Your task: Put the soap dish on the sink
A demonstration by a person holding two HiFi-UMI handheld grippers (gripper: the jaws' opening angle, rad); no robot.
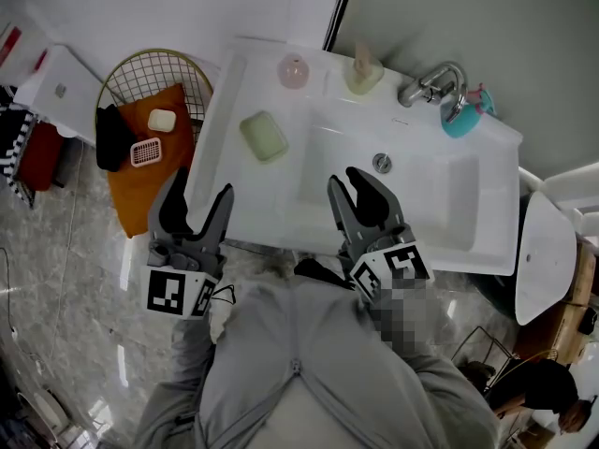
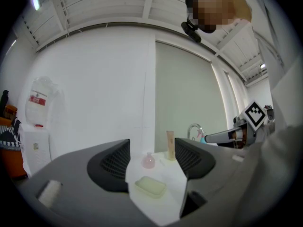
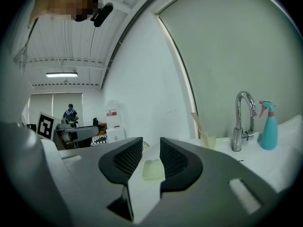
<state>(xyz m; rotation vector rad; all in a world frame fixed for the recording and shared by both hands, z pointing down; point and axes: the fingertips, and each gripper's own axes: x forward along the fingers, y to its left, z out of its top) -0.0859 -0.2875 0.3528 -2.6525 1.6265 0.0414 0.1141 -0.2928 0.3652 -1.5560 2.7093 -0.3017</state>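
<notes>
**Dish down on the left ledge, both tools held off the front rim**

Head view: the pale green soap dish [image 1: 264, 137] lies flat on the sink [image 1: 234, 204], on the ledge left of the basin, with bare white all round it. The left gripper [image 1: 198, 195] hangs at the front edge with its jaws wide and empty; the dish is at its 1 o'clock. The right gripper [image 1: 351, 187] sits over the near basin wall, the dish at its 10 o'clock. Along the back rim stand a pink bottle [image 1: 293, 70], a cup [image 1: 363, 71], the faucet [image 1: 432, 84] and a teal spray bottle [image 1: 465, 115]. A wire basket [image 1: 150, 68] stands just beside the sink's left edge.

Left gripper view: the gap is broad, and the dish [image 2: 150, 186] shows low in it on open ledge, the pink bottle [image 2: 148, 161] beyond at 12 o'clock.

Right gripper view: the jaws stand narrow with nothing between them. The dish [image 3: 153, 169] shows beyond the slit, and the faucet [image 3: 242, 119] is at 2 o'clock.
</notes>
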